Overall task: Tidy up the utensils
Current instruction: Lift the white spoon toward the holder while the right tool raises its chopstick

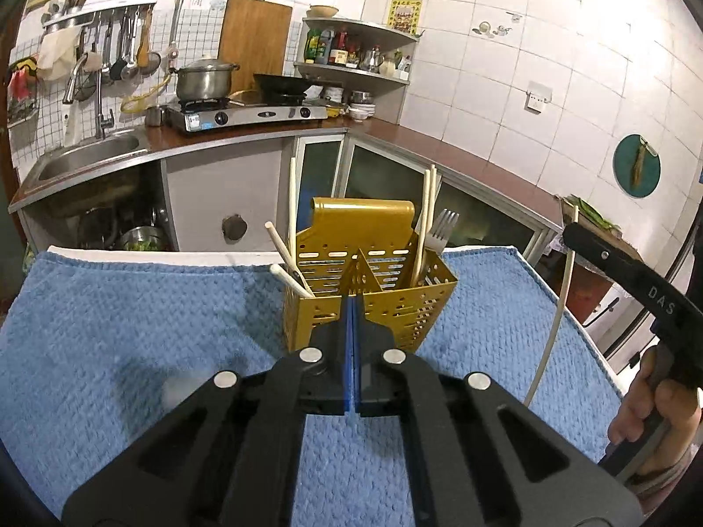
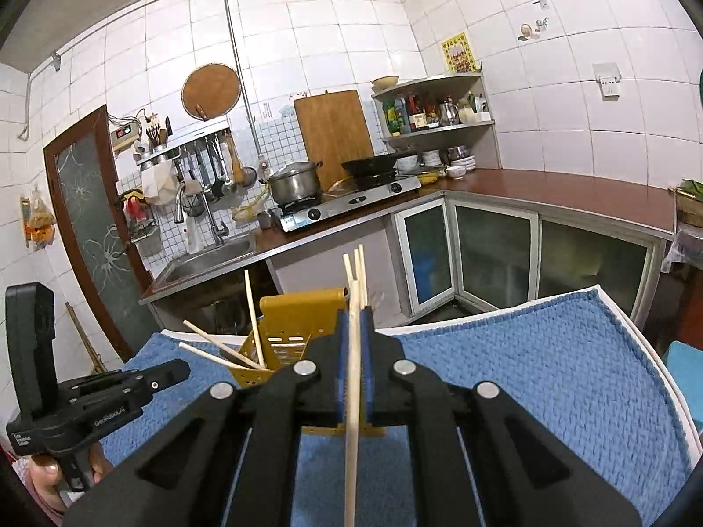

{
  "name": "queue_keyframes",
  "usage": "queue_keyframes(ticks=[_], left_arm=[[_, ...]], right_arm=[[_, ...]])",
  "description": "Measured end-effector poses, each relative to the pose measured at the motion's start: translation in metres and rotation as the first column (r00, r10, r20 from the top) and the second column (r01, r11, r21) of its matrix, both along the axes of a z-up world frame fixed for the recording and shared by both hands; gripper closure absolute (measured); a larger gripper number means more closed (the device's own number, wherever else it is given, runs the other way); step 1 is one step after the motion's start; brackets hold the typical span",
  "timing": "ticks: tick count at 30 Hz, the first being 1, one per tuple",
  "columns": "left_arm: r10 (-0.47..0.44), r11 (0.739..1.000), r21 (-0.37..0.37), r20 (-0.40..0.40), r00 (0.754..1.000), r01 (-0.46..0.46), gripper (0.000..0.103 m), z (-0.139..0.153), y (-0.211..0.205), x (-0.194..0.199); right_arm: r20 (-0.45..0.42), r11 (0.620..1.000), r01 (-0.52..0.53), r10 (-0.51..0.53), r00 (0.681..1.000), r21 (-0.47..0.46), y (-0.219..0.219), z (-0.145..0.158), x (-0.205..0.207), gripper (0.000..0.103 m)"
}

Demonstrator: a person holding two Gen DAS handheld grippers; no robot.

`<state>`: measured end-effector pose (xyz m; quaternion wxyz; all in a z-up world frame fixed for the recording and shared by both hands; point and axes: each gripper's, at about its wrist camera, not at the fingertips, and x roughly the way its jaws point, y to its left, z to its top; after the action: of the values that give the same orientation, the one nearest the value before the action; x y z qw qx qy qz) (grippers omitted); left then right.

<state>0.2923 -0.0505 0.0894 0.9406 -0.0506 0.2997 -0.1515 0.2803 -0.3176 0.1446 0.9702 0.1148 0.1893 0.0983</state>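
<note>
utensil holder [image 1: 369, 281] on blue towel [image 1: 132, 329]

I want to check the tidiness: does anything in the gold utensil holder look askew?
Yes. In the gold holder, two chopsticks in the left compartment lean far out to the left, while the others and the fork stand nearly upright.

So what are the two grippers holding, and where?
The right hand-held gripper pinches a chopstick around its middle. The left hand-held gripper is shut, holding nothing.
</note>
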Motion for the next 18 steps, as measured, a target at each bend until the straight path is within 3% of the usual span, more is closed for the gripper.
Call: queue_keyframes(ticks=[5, 10, 11, 12, 14, 18], left_arm=[[0.021, 1.0, -0.009, -0.07, 0.997, -0.021, 0.103, -0.017, 0.022, 0.006], [0.032, 0.999, 0.05, -0.198, 0.98, -0.022, 0.1, -0.056, 0.046, 0.012], [0.023, 0.998, 0.055, -0.223, 0.974, -0.011, 0.089, -0.062, 0.048, 0.014], [0.006, 0.998, 0.062, -0.267, 0.964, 0.011, 0.071, -0.073, 0.051, 0.017], [0.002, 0.997, 0.079, -0.298, 0.955, 0.022, 0.05, -0.086, 0.055, 0.019], [-0.044, 0.991, 0.1, -0.339, 0.94, 0.083, 0.05, -0.107, 0.059, 0.023]], right_arm=[[-0.06, 1.0, -0.002, 0.001, 0.998, -0.013, -0.001, -0.024, 0.005, 0.097], [-0.139, 1.0, 0.008, -0.009, 0.99, -0.007, -0.004, -0.046, 0.017, 0.097], [-0.151, 1.0, 0.01, -0.011, 0.988, -0.009, -0.005, -0.05, 0.018, 0.097], [-0.162, 1.0, 0.011, -0.012, 0.987, -0.008, -0.006, -0.054, 0.02, 0.097], [-0.185, 1.0, 0.013, -0.013, 0.983, 0.0, -0.007, -0.06, 0.021, 0.097], [-0.214, 1.0, 0.024, -0.024, 0.976, -0.003, -0.01, -0.07, 0.023, 0.097]])
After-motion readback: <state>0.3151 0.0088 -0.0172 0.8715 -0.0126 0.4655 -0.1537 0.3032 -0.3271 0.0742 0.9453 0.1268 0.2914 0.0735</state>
